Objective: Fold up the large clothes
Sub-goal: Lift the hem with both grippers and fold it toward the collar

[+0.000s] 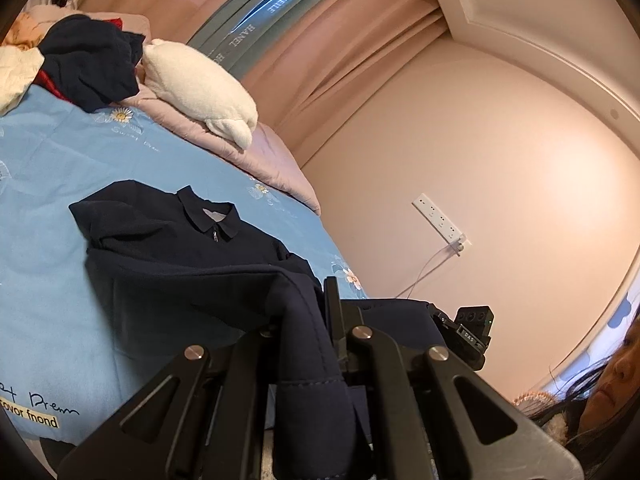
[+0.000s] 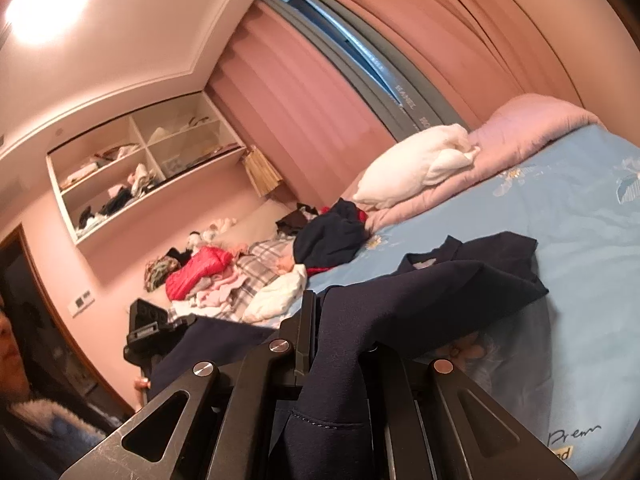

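We hold our work over a bed whose light blue sheet (image 1: pixel 48 208) with daisy prints fills most of both views. Behind it hang pink curtains (image 2: pixel 304 120) with a grey window frame between them, and a pink quilt (image 1: pixel 276 160) lies bunched along the far side of the bed. On that quilt rests a white plush pillow (image 1: pixel 200 84).

Our garment is a navy zip-collared jacket (image 1: pixel 176 256). Its collar end lies flat on the sheet, while the near end is lifted off the bed toward us and stretched between our two tools. A heap of unsorted clothes (image 2: pixel 240 276), red, plaid, white and dark pieces, sits beyond it at the bed's far end, and wall shelves (image 2: pixel 136 168) above hold more odds and ends.

Our left gripper (image 1: pixel 308 344) is clamped tight on a fold of the jacket's navy cloth, which drapes down between its fingers. Our right gripper (image 2: pixel 320 340) is likewise pinched closed on the jacket's edge. A white power strip (image 1: pixel 440 220) hangs on the pink wall.
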The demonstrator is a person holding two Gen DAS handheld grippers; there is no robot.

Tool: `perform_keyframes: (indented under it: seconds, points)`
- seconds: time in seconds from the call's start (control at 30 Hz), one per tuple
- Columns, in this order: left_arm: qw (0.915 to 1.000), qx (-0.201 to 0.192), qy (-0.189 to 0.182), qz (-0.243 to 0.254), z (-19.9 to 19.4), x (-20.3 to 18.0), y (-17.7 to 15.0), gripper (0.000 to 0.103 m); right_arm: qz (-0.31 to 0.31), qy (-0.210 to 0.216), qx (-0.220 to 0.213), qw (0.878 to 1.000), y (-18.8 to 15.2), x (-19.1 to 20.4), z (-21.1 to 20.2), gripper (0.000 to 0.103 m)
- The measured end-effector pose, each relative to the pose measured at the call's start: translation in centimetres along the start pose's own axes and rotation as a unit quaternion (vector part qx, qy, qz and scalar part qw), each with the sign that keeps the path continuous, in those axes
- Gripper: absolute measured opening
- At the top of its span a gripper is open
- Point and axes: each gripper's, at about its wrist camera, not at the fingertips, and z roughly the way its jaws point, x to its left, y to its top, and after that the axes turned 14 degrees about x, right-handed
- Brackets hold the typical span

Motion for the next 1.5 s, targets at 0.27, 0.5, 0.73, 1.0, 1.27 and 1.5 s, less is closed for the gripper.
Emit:
perform_keyframes:
  seconds: [0.27, 0.5, 0.73, 1.0, 1.27, 1.5]
  points:
    - [0.9995, -0.002, -0.003, -0.030, 1.2, 2.3, 2.2, 0.006, 0.028, 0.011, 0.004, 1.000, 1.6, -1.7, 1.3, 0.008]
    - [0.9987, -0.002, -0.007, -0.051, 2.4, 4.2, 5.0, 0.007, 0.050, 0.012, 0.007, 0.999, 3.5, -3.2, 2.4, 0.008]
    - [0.9974, -0.008, -0.001, -0.071, 3.5, 6.1, 7.9, 0.008, 0.085, 0.010, 0.005, 0.996, 5.9, -5.5, 4.0, 0.008]
    - [0.9959, -0.001, 0.014, -0.089, 5.9, 8.6, 11.1, 0.008, 0.112, 0.003, 0.014, 0.994, 7.8, -8.0, 6.2, 0.008]
    - [0.9930, 0.002, 0.024, -0.116, 8.4, 11.3, 14.4, 0.008, 0.149, -0.015, 0.022, 0.989, 9.5, -10.8, 7.8, 0.008]
    - [0.9890, -0.005, 0.026, -0.146, 9.4, 14.1, 16.0, 0.008, 0.185, -0.025, 0.015, 0.982, 10.3, -13.4, 8.2, 0.008]
